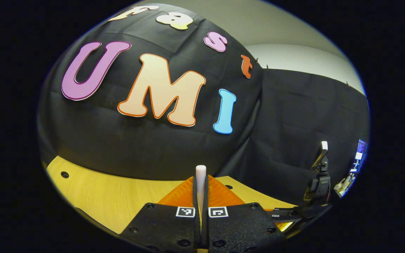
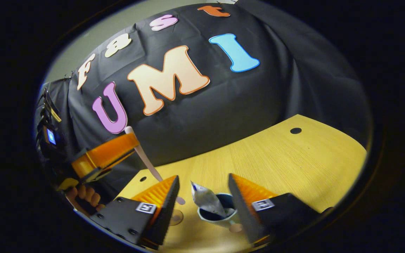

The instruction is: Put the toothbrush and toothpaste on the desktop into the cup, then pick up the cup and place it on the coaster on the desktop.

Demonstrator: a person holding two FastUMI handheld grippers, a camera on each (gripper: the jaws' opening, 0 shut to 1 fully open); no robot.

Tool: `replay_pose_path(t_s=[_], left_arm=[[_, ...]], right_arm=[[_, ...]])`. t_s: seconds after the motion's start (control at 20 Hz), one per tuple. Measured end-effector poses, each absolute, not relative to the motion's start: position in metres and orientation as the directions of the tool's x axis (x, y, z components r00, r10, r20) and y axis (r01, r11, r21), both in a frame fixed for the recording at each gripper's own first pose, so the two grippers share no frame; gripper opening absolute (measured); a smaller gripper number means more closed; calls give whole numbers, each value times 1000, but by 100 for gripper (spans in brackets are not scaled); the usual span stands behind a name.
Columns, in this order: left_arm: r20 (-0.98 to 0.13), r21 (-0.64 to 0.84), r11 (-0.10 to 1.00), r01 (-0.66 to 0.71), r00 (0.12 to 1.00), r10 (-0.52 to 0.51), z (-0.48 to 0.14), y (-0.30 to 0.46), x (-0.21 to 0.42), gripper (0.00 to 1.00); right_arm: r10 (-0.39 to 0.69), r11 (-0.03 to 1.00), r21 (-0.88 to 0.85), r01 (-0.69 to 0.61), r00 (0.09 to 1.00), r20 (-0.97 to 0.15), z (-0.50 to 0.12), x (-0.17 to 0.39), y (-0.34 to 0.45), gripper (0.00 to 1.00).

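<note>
Your left claw (image 1: 201,196) pinches the toothbrush (image 1: 200,179); right claw (image 2: 202,196) spread above the cup (image 2: 220,214), toothpaste (image 2: 206,200) seemingly inside, lower centre.

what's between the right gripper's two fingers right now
In the right gripper view, the cup sits in the gap of the open right gripper, with the toothpaste standing in it.

A light wooden desktop (image 2: 294,165) with dark round holes bears the cup (image 2: 220,212).
</note>
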State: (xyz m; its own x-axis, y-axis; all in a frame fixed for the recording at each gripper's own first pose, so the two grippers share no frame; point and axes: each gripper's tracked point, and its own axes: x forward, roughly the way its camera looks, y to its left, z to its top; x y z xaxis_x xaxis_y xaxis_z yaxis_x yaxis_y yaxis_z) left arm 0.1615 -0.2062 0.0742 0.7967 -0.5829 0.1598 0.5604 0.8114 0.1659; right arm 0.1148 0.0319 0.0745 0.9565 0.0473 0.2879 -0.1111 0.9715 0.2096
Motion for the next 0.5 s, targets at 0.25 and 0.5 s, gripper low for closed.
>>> replay_pose_path(t_s=[0.25,0.5], left_arm=[[157,164,786,596,771,-618,68,-224,160,0],[121,192,761,620,755,-645,47,-240,166,0]], right_arm=[[-44,971,238,-32,950,309,71,85,-4,96],[-114,964,265,35,951,287,48,64,-35,96]])
